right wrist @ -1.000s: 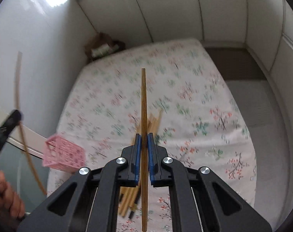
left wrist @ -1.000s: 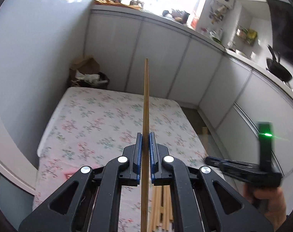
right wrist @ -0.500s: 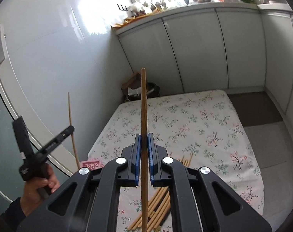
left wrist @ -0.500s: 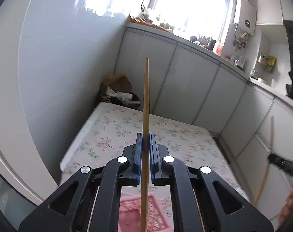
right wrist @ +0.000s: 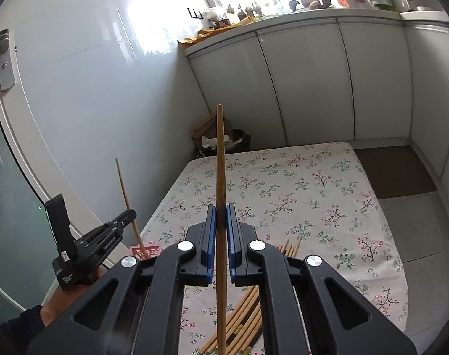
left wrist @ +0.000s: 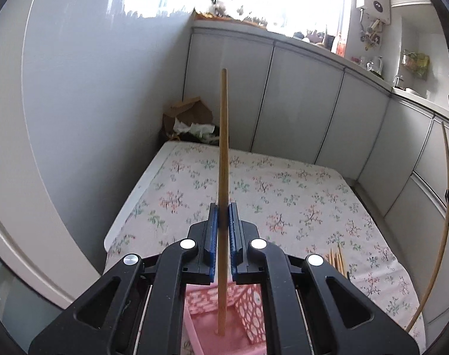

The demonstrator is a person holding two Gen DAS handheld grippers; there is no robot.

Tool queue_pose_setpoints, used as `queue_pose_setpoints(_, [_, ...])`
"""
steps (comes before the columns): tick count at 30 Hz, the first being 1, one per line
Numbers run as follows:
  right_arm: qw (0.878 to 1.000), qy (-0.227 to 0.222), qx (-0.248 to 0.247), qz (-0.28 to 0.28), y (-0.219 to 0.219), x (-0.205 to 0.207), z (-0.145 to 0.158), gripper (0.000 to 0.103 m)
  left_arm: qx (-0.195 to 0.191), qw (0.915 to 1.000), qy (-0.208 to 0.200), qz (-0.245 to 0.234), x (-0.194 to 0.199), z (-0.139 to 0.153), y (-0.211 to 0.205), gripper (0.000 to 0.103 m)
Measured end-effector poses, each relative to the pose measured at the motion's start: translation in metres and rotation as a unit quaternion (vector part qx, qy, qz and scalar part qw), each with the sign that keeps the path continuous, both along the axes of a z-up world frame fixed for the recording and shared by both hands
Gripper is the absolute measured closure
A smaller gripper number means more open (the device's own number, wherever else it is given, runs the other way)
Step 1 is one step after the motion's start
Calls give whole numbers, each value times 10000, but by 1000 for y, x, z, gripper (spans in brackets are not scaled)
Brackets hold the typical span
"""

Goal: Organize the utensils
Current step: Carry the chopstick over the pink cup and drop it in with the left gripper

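Note:
My left gripper (left wrist: 223, 224) is shut on a wooden chopstick (left wrist: 223, 148) held upright; its lower end stands inside the pink perforated basket (left wrist: 251, 310) right below the fingers. From the right wrist view the left gripper (right wrist: 129, 217) sits at the left with that chopstick (right wrist: 126, 198) reaching down into the basket (right wrist: 149, 250). My right gripper (right wrist: 221, 224) is shut on a second upright chopstick (right wrist: 220, 177), above a loose pile of chopsticks (right wrist: 245, 313) on the floral cloth. The second chopstick (left wrist: 443, 222) shows as a curved line at the right edge of the left wrist view.
A floral-clothed table (right wrist: 328, 195) fills the corner between a white wall and grey cabinet doors (right wrist: 307, 88). A brown bag of rubbish (left wrist: 191, 118) sits behind the table's far edge. A few loose chopsticks (left wrist: 336, 261) lie right of the basket. A person's hand (right wrist: 67, 298) holds the left gripper.
Both views have tilted up from the tabletop toward the wall and cabinets. The left gripper sank, bringing its chopstick's lower end into the pink basket. The right gripper rose above the pile.

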State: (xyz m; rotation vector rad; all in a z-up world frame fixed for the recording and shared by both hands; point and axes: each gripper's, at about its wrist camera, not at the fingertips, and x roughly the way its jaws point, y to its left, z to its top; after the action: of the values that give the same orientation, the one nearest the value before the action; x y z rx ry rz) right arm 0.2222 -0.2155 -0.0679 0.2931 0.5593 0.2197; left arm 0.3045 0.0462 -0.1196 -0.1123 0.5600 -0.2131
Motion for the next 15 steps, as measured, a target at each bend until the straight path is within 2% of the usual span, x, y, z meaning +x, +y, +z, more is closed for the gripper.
queue_pose_setpoints(4, [10000, 48, 26, 15, -1, 2, -4, 96, 129, 9993, 341, -48, 0, -3, -2, 96])
queue_pose_setpoints(6, [9999, 85, 68, 38, -1, 3, -6, 96, 71, 9982, 577, -141, 0, -3, -3, 94])
queue_pose_setpoints(7, [9999, 96, 62, 51, 0, 3, -6, 96, 14, 9976, 678, -161, 0, -1, -2, 88])
queue_pose_setpoints(8, [9999, 100, 40, 72, 2, 3, -7, 96, -22, 9969, 778, -150, 1, 1, -2, 70])
queue_pose_setpoints(9, [9999, 102, 30, 91, 3, 3, -7, 96, -101, 9959, 893, -119, 0, 4, -1, 57])
queue_pose_setpoints(13, [9998, 123, 18, 136, 9, 2, -9, 96, -502, 9950, 858, 73, -8, 28, 9, 56])
queue_pose_setpoints(15, [9997, 155, 67, 153, 11, 4, -11, 96, -677, 9921, 1009, 307, -14, 39, 15, 48])
